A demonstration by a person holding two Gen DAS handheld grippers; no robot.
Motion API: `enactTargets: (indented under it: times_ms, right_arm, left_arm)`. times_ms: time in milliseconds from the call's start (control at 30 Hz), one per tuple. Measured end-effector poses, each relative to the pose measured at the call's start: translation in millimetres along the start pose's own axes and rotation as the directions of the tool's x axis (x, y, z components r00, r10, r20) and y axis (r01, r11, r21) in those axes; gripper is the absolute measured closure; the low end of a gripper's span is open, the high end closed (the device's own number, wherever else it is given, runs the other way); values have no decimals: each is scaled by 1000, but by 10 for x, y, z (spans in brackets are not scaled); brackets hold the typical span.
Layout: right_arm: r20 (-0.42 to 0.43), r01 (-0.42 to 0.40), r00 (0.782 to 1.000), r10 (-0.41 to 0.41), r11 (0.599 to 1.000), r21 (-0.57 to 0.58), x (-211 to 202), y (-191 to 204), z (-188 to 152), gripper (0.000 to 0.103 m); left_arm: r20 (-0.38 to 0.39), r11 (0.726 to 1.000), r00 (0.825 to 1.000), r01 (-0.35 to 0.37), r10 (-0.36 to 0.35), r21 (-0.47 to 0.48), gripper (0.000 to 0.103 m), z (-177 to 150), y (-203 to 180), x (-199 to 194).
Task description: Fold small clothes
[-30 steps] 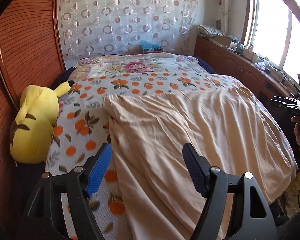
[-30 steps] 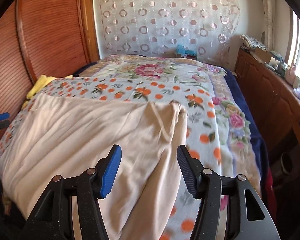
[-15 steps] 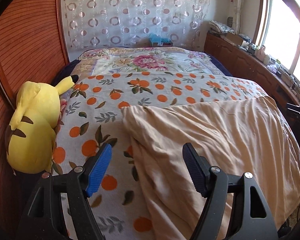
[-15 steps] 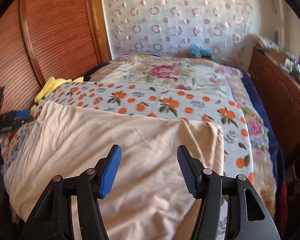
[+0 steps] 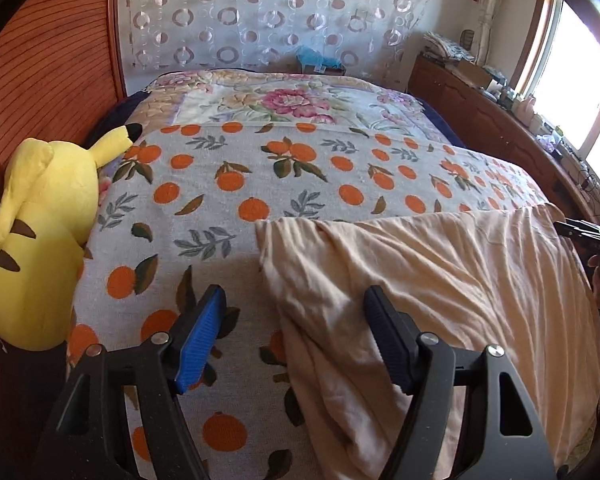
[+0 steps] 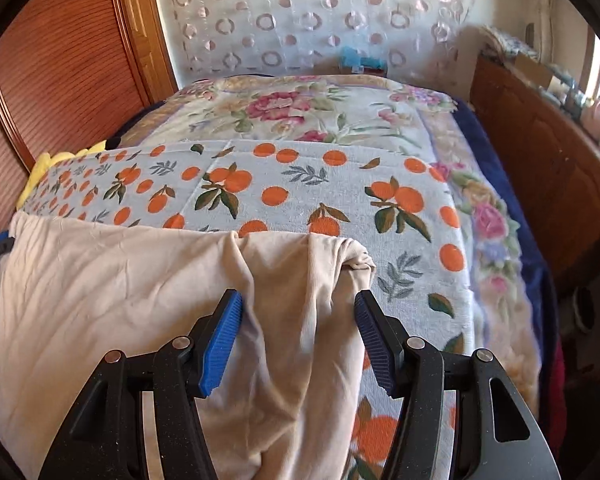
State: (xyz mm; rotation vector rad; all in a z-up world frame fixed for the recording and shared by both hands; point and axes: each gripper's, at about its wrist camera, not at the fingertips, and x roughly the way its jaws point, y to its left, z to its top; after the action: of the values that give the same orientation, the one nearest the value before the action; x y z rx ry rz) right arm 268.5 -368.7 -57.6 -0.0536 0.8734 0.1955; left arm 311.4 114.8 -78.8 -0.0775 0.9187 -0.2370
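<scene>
A cream garment [image 5: 440, 280] lies spread on the near part of the bed, over an orange-print blanket [image 5: 260, 184]. My left gripper [image 5: 296, 312] is open, its fingers either side of the garment's left edge, just above it. In the right wrist view the same garment [image 6: 120, 280] shows, with a bunched right edge. My right gripper [image 6: 298, 316] is open, straddling that bunched edge. The other gripper shows at the right rim of the left wrist view [image 5: 592, 236].
A yellow plush toy [image 5: 36, 240] lies at the bed's left side against a wooden wall panel [image 5: 48, 60]. A floral quilt [image 5: 284, 100] covers the far bed. A wooden dresser [image 6: 540, 152] with clutter runs along the right, under a window.
The garment's far edge has come nearer, so more orange-print blanket is bare beyond it. Both grippers have stayed open and have shifted toward the garment's outer edges.
</scene>
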Motion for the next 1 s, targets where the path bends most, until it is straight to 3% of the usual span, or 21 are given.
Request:
enactTargets:
  times_ms: [167,267,333,400,433,500,600,767,900,1000]
  right_arm:
    - [8,22,1000,-22,1000,-4,131,-52,79,42]
    - [23,18,1000,-18,1000,0,134,-45,77,42]
    - [33,25,999,-24,1000,-9,141,-15,40,43]
    - [44,8,999,-7,1000,-14,119,1,2,60]
    - [44,-6,999,7,1000,-19,96,6,-14,93]
    - [37,-58,998,59,998,-16,5,10,-49,95]
    - [146,-58,987,66,996,-63,-431,112,-16,95]
    - [321,-34,945,63,995,-97,-1291,169,336,95]
    - [411,43,912,4,994,-105,-1645,154,619,95]
    - [397,96,916,-54,992,-86,-1473,92,755,95]
  left_arm:
    - [1,1000,1000,12,-12,26,37,36,-82,33]
    - [-7,999,999,33,-33,35,57,56,-120,36]
    - [-13,999,999,32,-32,38,80,64,-145,41]
    - [-19,997,998,60,-59,44,89,64,-170,25]
    - [-11,996,998,68,-68,49,91,66,-197,-14]
    - [22,994,995,97,-98,56,92,93,-259,-178]
    - [138,989,980,136,-143,64,93,247,-327,-691]
    - [281,982,942,165,-185,95,93,582,-436,-1359]
    - [359,991,925,100,-125,88,93,847,-422,-1526]
    - [360,997,930,51,-66,53,93,1048,-291,-1298]
